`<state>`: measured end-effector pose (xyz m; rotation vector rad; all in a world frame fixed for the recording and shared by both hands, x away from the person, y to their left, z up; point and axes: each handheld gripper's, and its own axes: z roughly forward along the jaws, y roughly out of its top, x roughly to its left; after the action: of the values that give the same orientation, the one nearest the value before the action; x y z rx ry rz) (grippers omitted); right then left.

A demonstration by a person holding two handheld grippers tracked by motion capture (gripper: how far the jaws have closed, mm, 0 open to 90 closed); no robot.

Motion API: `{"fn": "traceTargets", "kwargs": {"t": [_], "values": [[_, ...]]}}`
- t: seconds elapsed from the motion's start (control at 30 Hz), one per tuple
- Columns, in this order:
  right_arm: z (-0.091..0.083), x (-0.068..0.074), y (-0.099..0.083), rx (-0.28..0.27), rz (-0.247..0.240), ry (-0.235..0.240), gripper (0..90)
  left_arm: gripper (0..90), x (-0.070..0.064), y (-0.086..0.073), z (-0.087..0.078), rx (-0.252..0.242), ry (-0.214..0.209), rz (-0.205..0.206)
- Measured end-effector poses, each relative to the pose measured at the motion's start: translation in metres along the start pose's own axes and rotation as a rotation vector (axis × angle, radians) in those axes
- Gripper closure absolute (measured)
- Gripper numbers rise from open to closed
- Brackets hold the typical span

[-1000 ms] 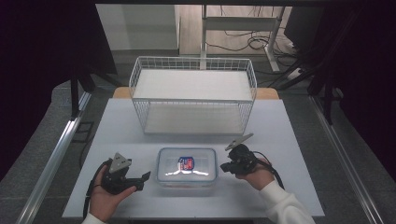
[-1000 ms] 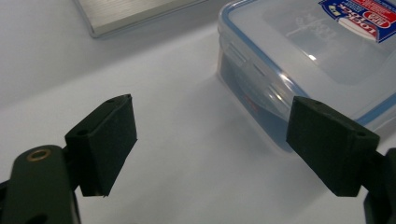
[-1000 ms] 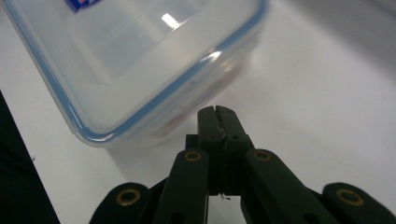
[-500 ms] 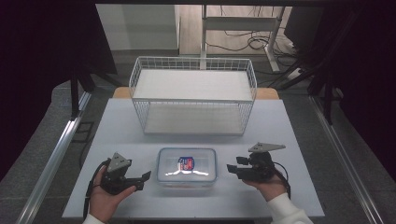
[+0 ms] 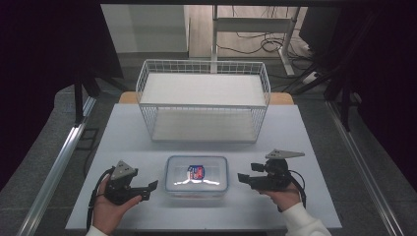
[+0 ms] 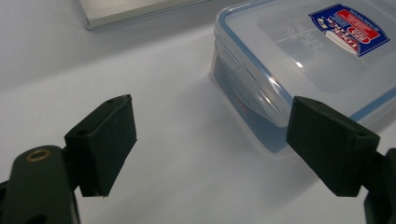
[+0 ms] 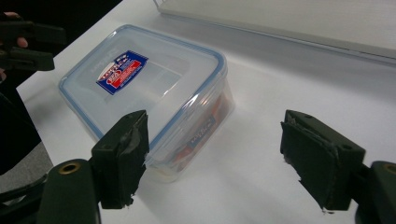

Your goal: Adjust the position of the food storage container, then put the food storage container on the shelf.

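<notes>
A clear lidded plastic container (image 5: 196, 176) with a blue seal and a red-and-blue label lies flat at the front middle of the white table (image 5: 300, 132). My left gripper (image 5: 149, 190) rests in a hand just left of it, jaws open and pointing at its left side. In the left gripper view the container (image 6: 303, 60) sits ahead to the right of the left gripper (image 6: 210, 144). My right gripper (image 5: 242, 178) is held open just right of the container, a small gap apart. Its own view shows the container (image 7: 144, 93) ahead-left of the right gripper (image 7: 212, 156).
A white wire basket (image 5: 204, 63) with a pale flat floor stands behind the container, across the table's middle. Its base edge (image 7: 289, 18) lies beyond the right gripper. Bare table lies to both sides; dark floor and metal rails flank the table.
My right gripper has drawn back to the right, away from the container's right end, and levelled out. The left gripper and the container have stayed put.
</notes>
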<state>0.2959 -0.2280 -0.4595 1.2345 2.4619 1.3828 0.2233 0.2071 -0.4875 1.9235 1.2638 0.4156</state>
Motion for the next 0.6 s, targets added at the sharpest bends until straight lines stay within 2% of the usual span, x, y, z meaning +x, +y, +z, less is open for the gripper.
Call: {"fn": "traceTargets", "kwargs": {"t": [0.2, 0.3, 0.43, 0.53, 0.57, 0.6], "values": [[0.0, 0.001, 0.002, -0.004, 0.01, 0.007, 21.0, 14.9, -0.001, 0.004, -0.002, -0.007, -0.014, -0.013], [0.001, 0.001, 0.003, -0.006, 0.018, 0.02, 20.5, 14.2, -0.003, 0.01, -0.001, -0.01, -0.04, -0.022], [0.003, 0.0, 0.004, -0.002, 0.018, 0.026, 20.5, 14.2, -0.005, 0.014, 0.001, -0.006, -0.052, -0.019], [0.007, 0.001, 0.005, 0.004, 0.02, 0.037, 20.5, 14.5, -0.005, 0.016, 0.004, -0.002, -0.072, -0.029], [0.008, 0.002, 0.006, 0.002, 0.025, 0.042, 20.5, 15.0, -0.004, 0.018, 0.005, -0.003, -0.098, -0.048], [0.008, 0.002, 0.006, 0.002, 0.025, 0.042, 20.5, 15.3, -0.004, 0.018, 0.005, -0.003, -0.098, -0.048]]}}
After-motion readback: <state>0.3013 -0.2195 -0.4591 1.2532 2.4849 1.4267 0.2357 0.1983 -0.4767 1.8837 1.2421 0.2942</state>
